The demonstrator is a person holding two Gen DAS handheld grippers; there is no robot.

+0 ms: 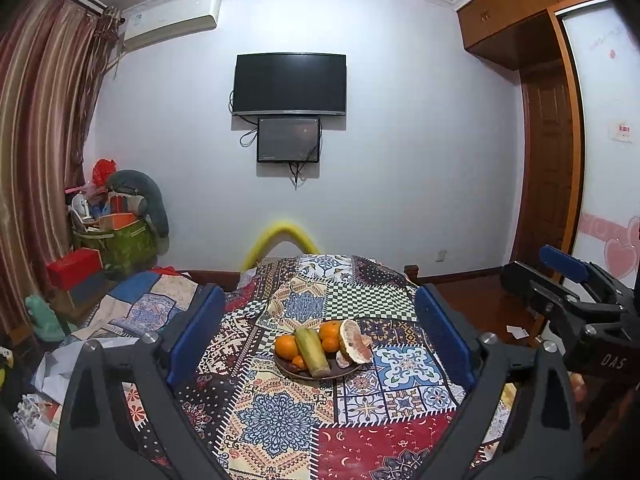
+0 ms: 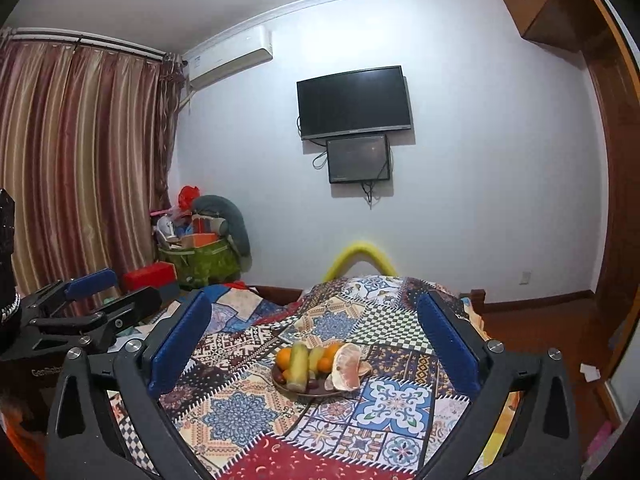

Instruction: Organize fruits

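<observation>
Fruit plate (image 1: 320, 374) on patchwork cloth (image 1: 280, 412), both hand-held grippers (image 1: 320, 332) (image 2: 316, 340) spread wide, empty, aimed nearly level

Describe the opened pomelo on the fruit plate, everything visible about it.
The pomelo is a peeled-open piece: pale yellowish rind outside, pink segmented flesh facing the camera. It stands tilted on its edge at the right side of the dark plate, with a smaller loose piece lying at its foot. It leans beside the oranges and seems to touch them. The plate sits on the patterned cloth; neither gripper touches the fruit.
</observation>
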